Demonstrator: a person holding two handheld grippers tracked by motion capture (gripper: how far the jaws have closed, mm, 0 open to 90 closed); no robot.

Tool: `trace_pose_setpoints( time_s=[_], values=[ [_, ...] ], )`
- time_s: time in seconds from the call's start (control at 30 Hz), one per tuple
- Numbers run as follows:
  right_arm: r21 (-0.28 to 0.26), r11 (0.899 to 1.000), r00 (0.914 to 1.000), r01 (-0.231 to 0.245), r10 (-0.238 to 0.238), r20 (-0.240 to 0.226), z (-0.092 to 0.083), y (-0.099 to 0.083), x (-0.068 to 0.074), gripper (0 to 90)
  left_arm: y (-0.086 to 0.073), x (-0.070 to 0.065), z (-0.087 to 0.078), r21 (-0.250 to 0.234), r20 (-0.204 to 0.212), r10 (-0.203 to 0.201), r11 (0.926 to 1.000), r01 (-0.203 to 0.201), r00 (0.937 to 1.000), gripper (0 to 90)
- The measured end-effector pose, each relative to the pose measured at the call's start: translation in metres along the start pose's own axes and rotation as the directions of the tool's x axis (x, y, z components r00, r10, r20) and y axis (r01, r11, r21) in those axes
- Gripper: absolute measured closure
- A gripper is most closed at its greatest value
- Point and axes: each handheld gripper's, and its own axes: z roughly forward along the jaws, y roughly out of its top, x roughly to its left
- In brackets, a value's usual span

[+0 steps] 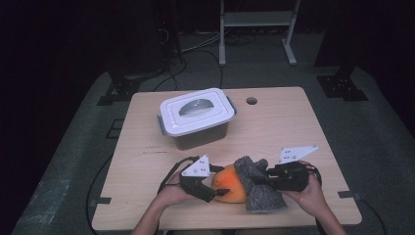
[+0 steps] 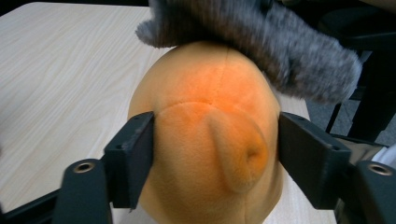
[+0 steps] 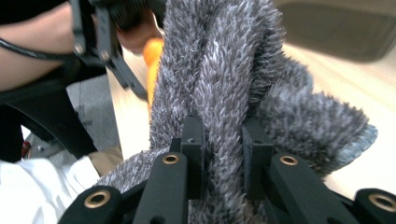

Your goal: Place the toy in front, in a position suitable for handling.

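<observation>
Both forearms come in low over the near edge of the table (image 1: 147, 127), wrists level, each hand wrapped round its tool from behind so the two tools point inward at each other. The left gripper (image 1: 214, 182) lies nearly flat, aimed toward the right hand, and its jaws stand part-way apart on either flank of the orange plush toy (image 2: 210, 140); the inner faces press against the plush, which bulges between them, so the toy is clamped. The toy is egg-shaped, its long axis running straight out from between those jaws, rounded far end away from the hand and a small stitched nub on the part nearest them. The right gripper (image 3: 223, 140) also lies nearly level, aimed back at the left one, its jaws drawn close and pinching a thick fold of the grey fuzzy cloth (image 3: 233, 70). The cloth rises past the jaw tips, drapes over the toy's far end, and its loose edge falls beside the right-hand jaw.
</observation>
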Motion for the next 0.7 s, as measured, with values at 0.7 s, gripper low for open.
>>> trace_pose_setpoints(
  time_s=[0.7],
  values=[
    [0.150, 0.983, 0.9943, 0.102, -0.096, -0.046, 0.026, 0.056, 0.024, 75.1, 0.007, -0.012, 0.009, 0.011, -0.006, 0.062, 0.9980, -0.062, 0.9980, 37.9]
  ],
)
